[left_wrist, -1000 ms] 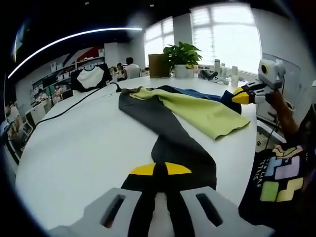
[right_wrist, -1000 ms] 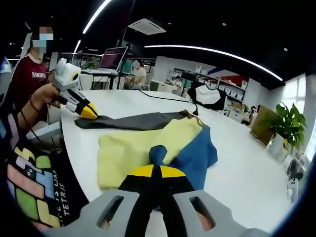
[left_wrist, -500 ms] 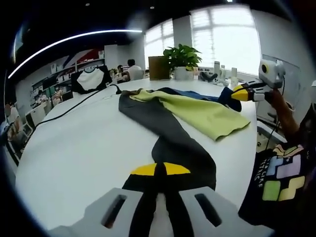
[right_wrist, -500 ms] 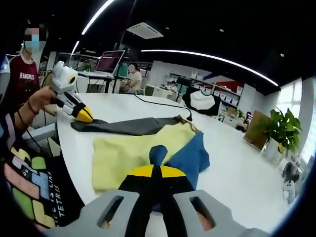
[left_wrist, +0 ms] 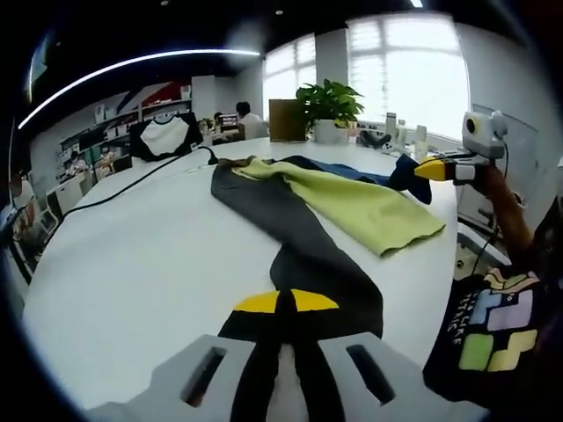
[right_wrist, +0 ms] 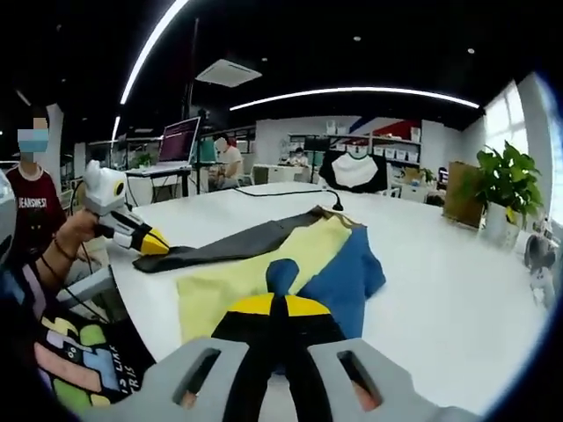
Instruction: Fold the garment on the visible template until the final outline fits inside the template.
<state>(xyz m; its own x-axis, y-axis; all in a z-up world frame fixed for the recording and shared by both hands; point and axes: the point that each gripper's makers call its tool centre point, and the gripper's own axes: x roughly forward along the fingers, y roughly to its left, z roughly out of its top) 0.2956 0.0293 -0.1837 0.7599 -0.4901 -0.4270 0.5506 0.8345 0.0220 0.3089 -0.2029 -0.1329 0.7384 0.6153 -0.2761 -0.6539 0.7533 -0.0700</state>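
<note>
White table (left_wrist: 132,264), both grippers' jaws clamped on garment (left_wrist: 352,207); "TETRIS" shirt (right_wrist: 84,369).

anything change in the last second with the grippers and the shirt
The right gripper has lifted the blue sleeve off the table, as the left gripper view shows. The left gripper stays shut on the dark sleeve. The yellow body lies as before.
</note>
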